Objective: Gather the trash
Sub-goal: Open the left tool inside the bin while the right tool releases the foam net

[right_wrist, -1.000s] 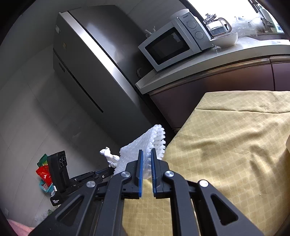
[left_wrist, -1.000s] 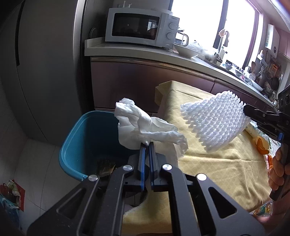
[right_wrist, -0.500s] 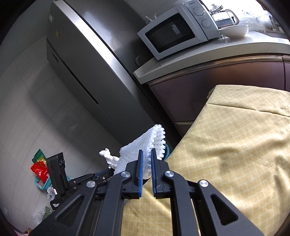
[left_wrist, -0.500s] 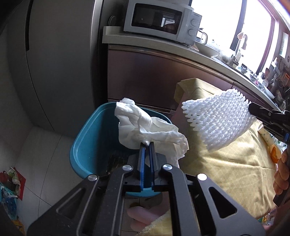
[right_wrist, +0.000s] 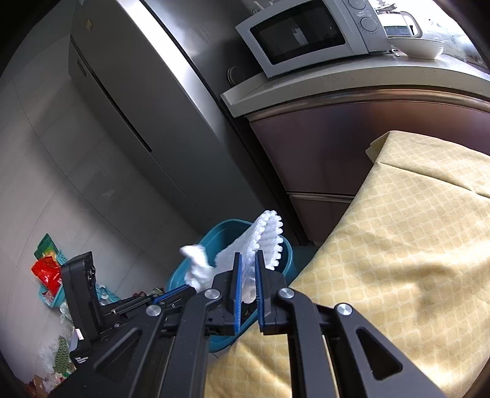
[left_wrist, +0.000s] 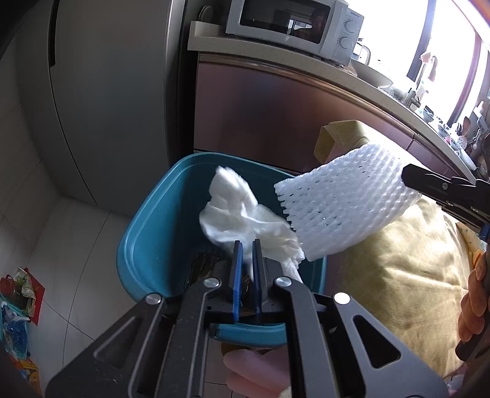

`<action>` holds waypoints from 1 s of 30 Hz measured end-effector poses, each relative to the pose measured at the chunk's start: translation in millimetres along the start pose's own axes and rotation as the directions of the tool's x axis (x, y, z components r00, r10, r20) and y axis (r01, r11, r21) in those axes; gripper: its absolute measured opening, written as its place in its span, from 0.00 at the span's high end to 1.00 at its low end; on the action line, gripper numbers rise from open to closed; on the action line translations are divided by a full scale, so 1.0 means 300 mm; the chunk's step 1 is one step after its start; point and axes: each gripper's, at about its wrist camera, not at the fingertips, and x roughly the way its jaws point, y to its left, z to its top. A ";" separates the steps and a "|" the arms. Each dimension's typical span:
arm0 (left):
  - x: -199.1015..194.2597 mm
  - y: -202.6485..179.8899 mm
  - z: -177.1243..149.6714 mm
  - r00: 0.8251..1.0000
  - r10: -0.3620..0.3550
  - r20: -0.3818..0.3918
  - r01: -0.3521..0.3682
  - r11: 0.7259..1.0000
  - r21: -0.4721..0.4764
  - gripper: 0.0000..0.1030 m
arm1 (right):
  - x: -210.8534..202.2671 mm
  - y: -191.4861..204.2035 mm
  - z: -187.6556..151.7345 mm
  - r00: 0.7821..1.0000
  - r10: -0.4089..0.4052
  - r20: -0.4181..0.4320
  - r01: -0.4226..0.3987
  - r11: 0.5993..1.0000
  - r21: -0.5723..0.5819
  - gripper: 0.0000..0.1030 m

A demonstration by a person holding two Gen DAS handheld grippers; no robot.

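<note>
My left gripper [left_wrist: 246,245] is shut on a crumpled white paper napkin [left_wrist: 235,211] and holds it over the open blue bin [left_wrist: 147,238]. Dark trash lies at the bin's bottom. My right gripper [right_wrist: 247,260] is shut on a white foam fruit net [right_wrist: 260,238], which hangs over the bin's right rim next to the table. The left wrist view shows the foam net [left_wrist: 343,208] just right of the napkin, with the right gripper's black fingers [left_wrist: 441,186] clamped on its far end. In the right wrist view the napkin [right_wrist: 196,263] and bin [right_wrist: 226,232] sit ahead.
A table with a yellow cloth [right_wrist: 398,245] stands right of the bin. Behind are a steel fridge [left_wrist: 107,91], brown cabinets [left_wrist: 275,116] and a microwave [left_wrist: 291,21] on the counter. Colourful packaging litters the floor [right_wrist: 49,269] at left. A hand [left_wrist: 477,294] grips the right tool.
Both grippers have moved toward and down over the blue bin, carrying napkin and foam net. The bin now fills more of both views. Both grips are unchanged.
</note>
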 end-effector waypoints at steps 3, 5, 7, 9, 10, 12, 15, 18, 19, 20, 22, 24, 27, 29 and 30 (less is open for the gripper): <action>0.026 0.008 0.001 1.000 0.007 -0.010 -0.007 1.000 -0.006 0.94 | 0.040 0.013 0.000 1.000 -0.008 -0.023 0.007 1.000 -0.010 0.93; 0.042 0.015 0.002 1.000 0.010 -0.017 -0.011 1.000 -0.014 0.94 | 0.066 0.024 0.001 0.999 -0.013 -0.038 0.013 1.000 -0.016 0.93; 0.050 0.020 0.000 1.000 0.011 -0.020 -0.012 1.000 -0.024 0.94 | 0.091 0.035 0.002 0.998 -0.016 -0.053 0.015 1.000 -0.025 0.93; 0.053 0.025 -0.002 1.000 0.017 -0.019 -0.017 0.999 -0.030 0.94 | 0.123 0.047 0.008 0.997 -0.021 -0.070 0.019 0.999 -0.030 0.91; 0.053 0.026 -0.001 1.000 0.019 -0.017 -0.019 0.999 -0.034 0.94 | 0.138 0.054 0.008 0.996 -0.025 -0.080 0.022 0.999 -0.034 0.91; 0.053 0.030 -0.003 1.000 0.021 -0.015 -0.021 0.999 -0.040 0.94 | 0.163 0.063 0.009 0.995 -0.031 -0.095 0.028 0.999 -0.039 0.91; 0.042 0.034 -0.006 1.000 0.025 -0.006 -0.025 0.999 -0.046 0.92 | 0.195 0.073 0.007 0.992 -0.041 -0.116 0.036 0.998 -0.045 0.86; 0.024 0.034 -0.012 1.000 0.024 0.002 -0.024 0.998 -0.049 0.89 | 0.205 0.068 -0.001 0.990 -0.048 -0.129 0.043 0.998 -0.037 0.83; 0.017 0.031 -0.011 1.000 0.023 0.005 -0.022 0.999 -0.049 0.87 | 0.200 0.065 -0.004 0.991 -0.044 -0.128 0.040 0.999 -0.035 0.83; 0.010 0.028 -0.010 1.000 0.023 0.011 -0.022 0.999 -0.046 0.86 | 0.189 0.062 -0.005 0.991 -0.044 -0.123 0.040 0.999 -0.033 0.83; -0.009 0.018 -0.007 1.000 0.016 0.024 -0.015 0.999 -0.039 0.82 | 0.167 0.050 -0.009 0.993 -0.036 -0.113 0.033 0.999 -0.027 0.83; -0.037 -0.003 -0.005 0.999 0.003 0.045 -0.002 1.000 -0.025 0.78 | 0.125 0.038 -0.014 0.995 -0.034 -0.098 0.032 0.999 -0.029 0.80; -0.086 -0.056 -0.010 0.996 -0.030 0.087 0.029 1.000 0.011 0.71 | 0.048 0.033 -0.021 0.997 -0.039 -0.061 0.036 0.997 -0.062 0.73; -0.122 -0.100 -0.014 0.992 -0.053 0.117 0.048 0.998 0.045 0.64 | -0.019 0.033 -0.031 0.999 -0.042 -0.028 0.039 0.995 -0.091 0.72; -0.138 -0.126 -0.017 0.989 -0.070 0.131 0.062 0.996 0.063 0.62 | -0.056 0.033 -0.038 0.999 -0.044 -0.007 0.043 0.994 -0.100 0.69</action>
